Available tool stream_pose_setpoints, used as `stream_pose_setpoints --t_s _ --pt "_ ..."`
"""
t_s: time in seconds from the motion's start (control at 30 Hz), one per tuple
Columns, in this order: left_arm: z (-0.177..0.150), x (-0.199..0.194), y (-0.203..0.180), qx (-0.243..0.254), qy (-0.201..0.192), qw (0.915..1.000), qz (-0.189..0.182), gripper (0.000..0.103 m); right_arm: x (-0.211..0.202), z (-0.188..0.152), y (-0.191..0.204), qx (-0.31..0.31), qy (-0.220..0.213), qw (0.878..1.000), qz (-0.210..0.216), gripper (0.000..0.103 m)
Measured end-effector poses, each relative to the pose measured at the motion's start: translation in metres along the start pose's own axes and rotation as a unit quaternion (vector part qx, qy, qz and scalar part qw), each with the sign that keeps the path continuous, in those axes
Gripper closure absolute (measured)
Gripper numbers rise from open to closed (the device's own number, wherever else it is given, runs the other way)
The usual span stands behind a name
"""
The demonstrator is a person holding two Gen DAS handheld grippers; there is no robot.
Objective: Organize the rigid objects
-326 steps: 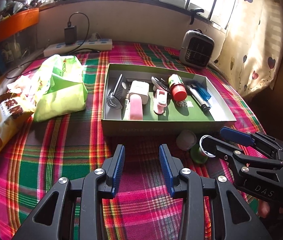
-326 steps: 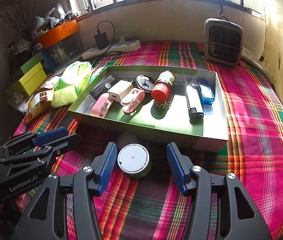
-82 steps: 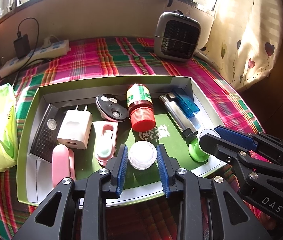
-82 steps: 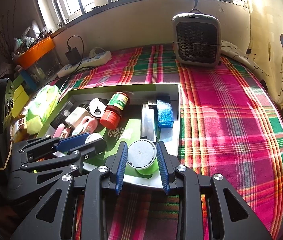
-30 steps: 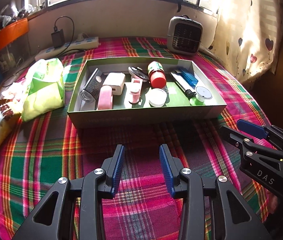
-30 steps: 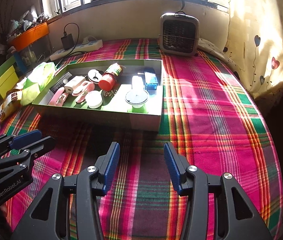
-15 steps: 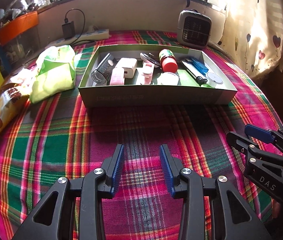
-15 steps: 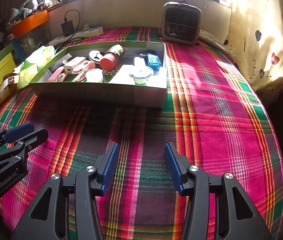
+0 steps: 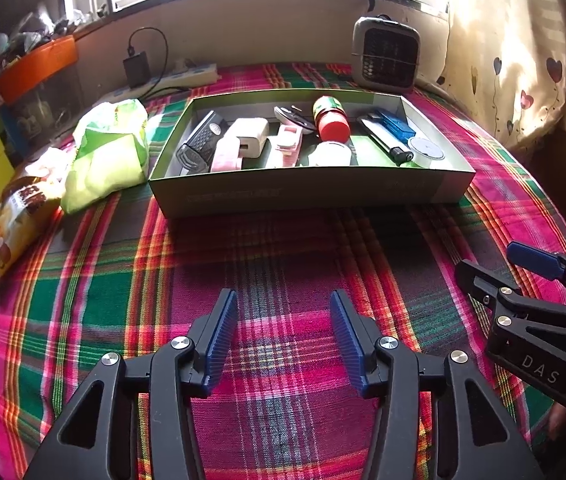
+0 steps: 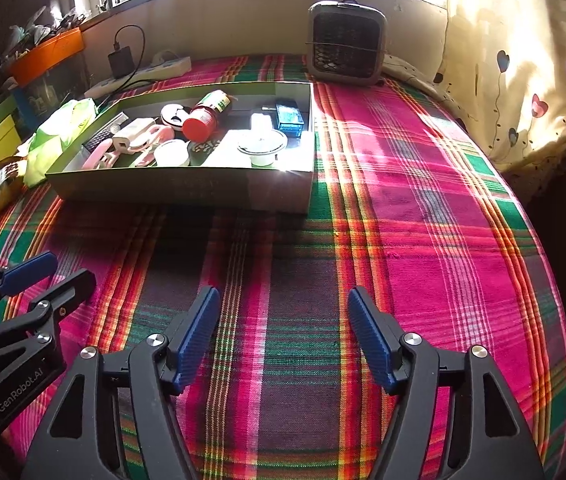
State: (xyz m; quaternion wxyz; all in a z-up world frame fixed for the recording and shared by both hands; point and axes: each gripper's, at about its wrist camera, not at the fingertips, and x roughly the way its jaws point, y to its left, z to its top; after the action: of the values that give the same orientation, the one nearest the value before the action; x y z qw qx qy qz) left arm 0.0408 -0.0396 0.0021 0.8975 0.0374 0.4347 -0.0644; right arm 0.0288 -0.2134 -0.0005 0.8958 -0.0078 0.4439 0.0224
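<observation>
Two grippers hang empty over the plaid cloth of the desk (image 9: 283,256), the left gripper (image 9: 283,334) with its blue-padded jaws parted and nothing between them, the right gripper (image 10: 283,334) spread a little wider and equally bare. Well ahead of both sits the green tray (image 9: 307,192), and every small rigid item in sight lies inside its walls: a red-capped bottle (image 9: 333,123), a white charger (image 9: 252,136), a pink clip (image 9: 289,145), a white round lid (image 9: 331,153), a blue box (image 9: 395,124) and a round-topped green tub (image 9: 423,151) in the near right corner. No loose hard object shows on the cloth between jaws and tray. Only soft packets, a green bag (image 9: 107,152) and a snack pouch (image 9: 19,216), rest to the tray's left. By the look of it the sorting is finished or nearly so.
</observation>
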Motion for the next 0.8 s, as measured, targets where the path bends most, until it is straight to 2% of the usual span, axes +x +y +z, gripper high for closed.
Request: stream_pose_setpoints --t_s 0.8 --pt "-0.0001 0.0004 -0.0005 -0.001 0.0 1.0 0.001 0.053 0.0011 0.0001 0.0002 -0.001 0.0 1.0 -0.001 0.034"
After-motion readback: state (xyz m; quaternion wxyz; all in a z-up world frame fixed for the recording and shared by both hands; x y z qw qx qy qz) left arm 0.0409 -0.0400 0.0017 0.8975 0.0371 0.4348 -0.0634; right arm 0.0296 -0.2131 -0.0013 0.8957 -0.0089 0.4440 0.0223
